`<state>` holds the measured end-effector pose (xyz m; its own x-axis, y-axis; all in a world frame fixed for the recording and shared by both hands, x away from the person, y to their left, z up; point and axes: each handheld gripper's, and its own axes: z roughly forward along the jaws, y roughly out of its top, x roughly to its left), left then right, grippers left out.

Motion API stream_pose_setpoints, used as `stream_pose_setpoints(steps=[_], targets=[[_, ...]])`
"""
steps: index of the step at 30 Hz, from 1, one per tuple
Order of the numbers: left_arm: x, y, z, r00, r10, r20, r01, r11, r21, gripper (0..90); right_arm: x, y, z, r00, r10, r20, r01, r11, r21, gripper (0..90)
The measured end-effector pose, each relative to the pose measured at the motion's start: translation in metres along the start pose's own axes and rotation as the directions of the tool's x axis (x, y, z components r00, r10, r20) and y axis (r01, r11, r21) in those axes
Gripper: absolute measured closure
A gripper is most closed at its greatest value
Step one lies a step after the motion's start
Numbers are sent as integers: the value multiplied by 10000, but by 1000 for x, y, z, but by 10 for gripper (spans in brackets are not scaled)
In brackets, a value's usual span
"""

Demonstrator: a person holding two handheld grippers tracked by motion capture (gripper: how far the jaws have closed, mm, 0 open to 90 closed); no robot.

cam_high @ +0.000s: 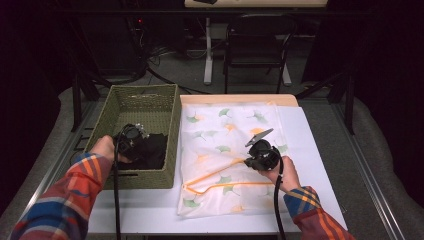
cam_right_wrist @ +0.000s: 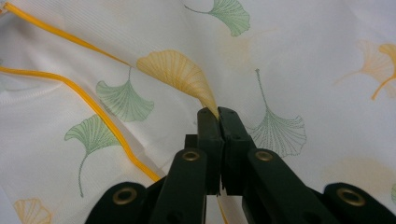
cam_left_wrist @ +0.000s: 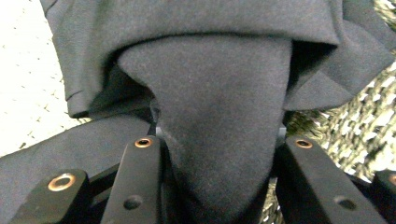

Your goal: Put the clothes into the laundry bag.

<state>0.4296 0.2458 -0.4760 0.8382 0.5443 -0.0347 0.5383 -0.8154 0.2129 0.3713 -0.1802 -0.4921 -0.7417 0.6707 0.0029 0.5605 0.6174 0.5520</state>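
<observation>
Left gripper (cam_high: 131,141), reaching down into the woven basket (cam_high: 172,130) that stands at the table's (cam_high: 150,212) left edge, has its jaws clamped on a bunched fold of the black garment (cam_left_wrist: 219,116); the left gripper view shows the cloth filling the gap between the jaws while the remainder lies heaped on the basket floor. Right gripper (cam_right_wrist: 218,114), near the middle of the table toward its right edge, has its jaws together on a pinch of the sheer white laundry bag (cam_high: 225,150), which is printed with ginkgo leaves, trimmed in an orange zipper line (cam_right_wrist: 100,114) and lies flat beside the basket. Probable hazards: the left grip takes only one fold, so a lift may leave the rest trailing to catch on the basket rim or tip the basket toward the bag. The right pinch appears to hold thin, slippery mesh close to the tips; a tug could free it, or could seize both layers and keep the mouth from opening. Whether one layer or two is held cannot be told.
</observation>
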Motion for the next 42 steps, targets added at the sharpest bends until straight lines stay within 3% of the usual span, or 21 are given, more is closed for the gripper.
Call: stream_pose_setpoints(steps=[14, 42], targets=[[-7, -9, -33, 9990, 201, -393, -223, 9981, -582, 641, 0, 0, -1, 10000, 8, 47, -7, 10000, -16, 893], [-24, -6, -88, 9924, 455, -1146, -538, 9961, -702, 643, -1, 0, -1, 10000, 28, 8, -28, 10000, -53, 894]])
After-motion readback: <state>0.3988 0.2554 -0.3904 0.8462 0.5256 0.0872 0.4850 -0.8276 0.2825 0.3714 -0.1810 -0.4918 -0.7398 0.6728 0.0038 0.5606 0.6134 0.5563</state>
